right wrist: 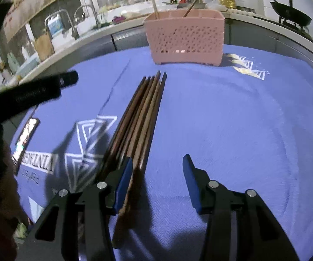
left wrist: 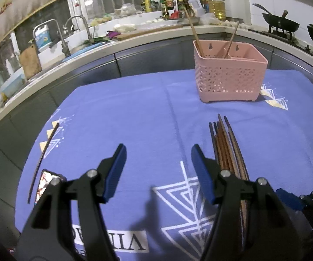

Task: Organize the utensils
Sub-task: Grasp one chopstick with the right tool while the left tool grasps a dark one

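The right hand-held gripper (right wrist: 157,169) hangs low over the blue cloth (right wrist: 232,119) with its jaws partly open and nothing between them. Its left finger (right wrist: 125,178) sits at the right edge of the chopstick bundle (right wrist: 139,117), while its right finger (right wrist: 190,180) stands over bare cloth. The bundle lies flat on the tabletop, tips pointing toward the pink basket (right wrist: 186,39), which stands upright at the far side with 2 sticks already in it.

The step in hand looks like picking chopsticks from the bundle. To do it well, the jaws should shift toward the bundle so they straddle only the outermost stick or pair, then come down until the pads reach the cloth before closing. The sticks lie tight together, so a wide bite risks dragging the neighbours and fanning the pile. A grip near the thick end should keep the tips free for dropping into a basket compartment.

The left hand-held gripper (left wrist: 158,169) waits just left of the same bundle (left wrist: 226,148), open and empty. 1 dark stick (left wrist: 45,156) lies alone, well apart at the left, beside a phone (left wrist: 45,184).
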Motion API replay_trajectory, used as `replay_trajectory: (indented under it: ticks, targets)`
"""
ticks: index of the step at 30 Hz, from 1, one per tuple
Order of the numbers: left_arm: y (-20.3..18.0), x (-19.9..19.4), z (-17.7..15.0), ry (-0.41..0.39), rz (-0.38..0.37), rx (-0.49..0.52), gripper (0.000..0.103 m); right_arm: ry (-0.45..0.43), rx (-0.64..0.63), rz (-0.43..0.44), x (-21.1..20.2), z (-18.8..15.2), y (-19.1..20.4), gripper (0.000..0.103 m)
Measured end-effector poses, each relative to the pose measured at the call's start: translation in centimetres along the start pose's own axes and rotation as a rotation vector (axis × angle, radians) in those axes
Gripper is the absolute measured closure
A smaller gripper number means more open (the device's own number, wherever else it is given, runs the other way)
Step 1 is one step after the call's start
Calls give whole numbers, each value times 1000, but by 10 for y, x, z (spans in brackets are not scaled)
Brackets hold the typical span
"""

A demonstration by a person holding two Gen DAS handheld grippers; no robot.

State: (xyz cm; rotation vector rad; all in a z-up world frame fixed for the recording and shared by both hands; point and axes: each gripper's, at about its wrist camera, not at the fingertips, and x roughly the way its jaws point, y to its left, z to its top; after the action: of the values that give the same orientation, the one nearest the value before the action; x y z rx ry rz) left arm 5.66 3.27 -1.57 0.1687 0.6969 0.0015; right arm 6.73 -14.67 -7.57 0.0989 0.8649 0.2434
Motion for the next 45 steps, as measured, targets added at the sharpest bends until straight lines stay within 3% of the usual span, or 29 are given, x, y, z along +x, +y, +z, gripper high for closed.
replay_trajectory:
  ticks: [12, 21, 23, 26, 27, 29, 33, 36, 42, 45]
  targets:
    - [-3, 3, -1, -17, 81, 31, 43, -34, -54, -71, 1, 2, 1, 55]
    - [-3, 5, -1, -8, 82, 30, 43, -29, -78, -79, 3, 4, 4, 55]
    - [-3, 6, -1, -6, 78, 31, 43, -21, -76, -63, 4, 4, 3, 61]
    - [-4, 7, -2, 1, 71, 29, 43, -29, -47, -66, 4, 6, -8, 82]
    - [-4, 8, -2, 8, 58, 24, 43, -31, -27, -62, 4, 7, -13, 89]
    - [-1, 10, -1, 32, 5, 4, 43, -32, 17, -61, 3, 8, -24, 91]
    - [10, 25, -6, 166, -281, -90, 43, -23, 76, -51, -2, 7, -40, 92]
    - [9, 35, -18, 239, -404, -109, 43, -11, 127, -10, -5, 6, -47, 91]
    - [-11, 36, -33, 262, -392, -26, 43, -41, 104, 18, -8, 5, -39, 91]
    - [-15, 42, -35, 280, -342, 4, 53, -42, 95, 31, -7, 3, -36, 89]
